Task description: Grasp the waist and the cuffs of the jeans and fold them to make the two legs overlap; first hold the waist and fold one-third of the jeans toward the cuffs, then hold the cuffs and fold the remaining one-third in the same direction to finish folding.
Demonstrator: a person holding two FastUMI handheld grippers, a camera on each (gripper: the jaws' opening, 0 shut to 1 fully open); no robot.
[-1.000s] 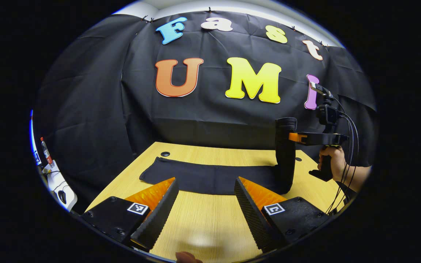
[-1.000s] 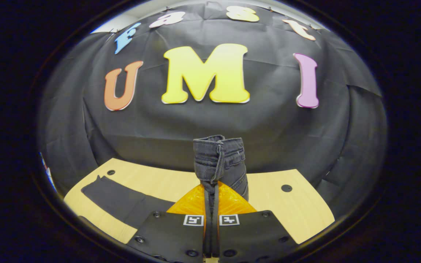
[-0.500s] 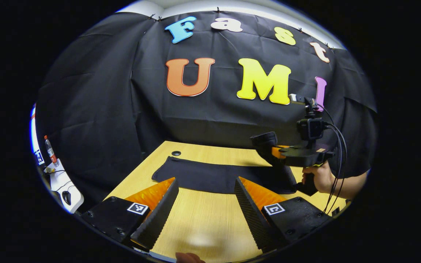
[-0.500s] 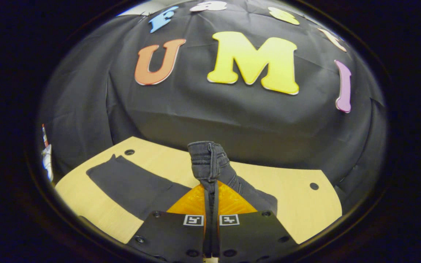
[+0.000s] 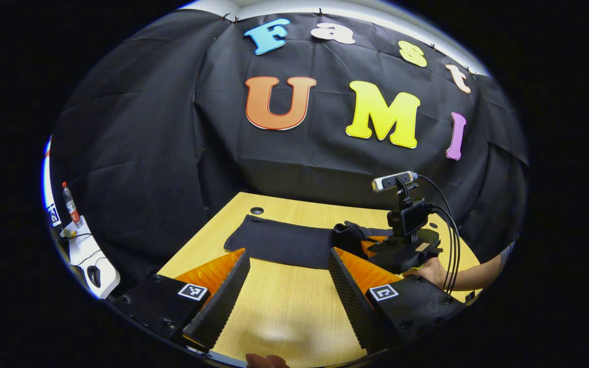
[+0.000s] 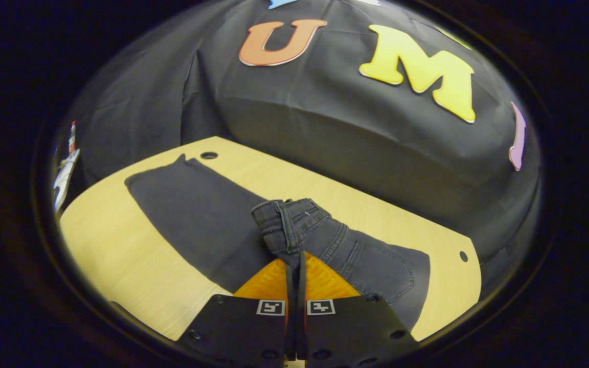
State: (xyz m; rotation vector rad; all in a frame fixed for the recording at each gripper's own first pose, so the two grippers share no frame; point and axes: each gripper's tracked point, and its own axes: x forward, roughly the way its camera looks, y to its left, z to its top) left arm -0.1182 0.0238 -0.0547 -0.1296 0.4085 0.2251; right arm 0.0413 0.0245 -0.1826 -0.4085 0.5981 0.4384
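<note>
Where tongs (image 6: 295, 266) pinch waist (image 6: 278, 225): unbranded jeans (image 6: 192, 214).

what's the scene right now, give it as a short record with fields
surface: wooden table
garment: dark jeans lying along the table
waist: waist folded over onto the legs, pinched in the right gripper
cuffs: cuffs flat at the far end
left gripper: left gripper open, above bare table, holding nothing
fold stage: first third in progress, waist not yet released
side items: bottle at the far left edge
</note>
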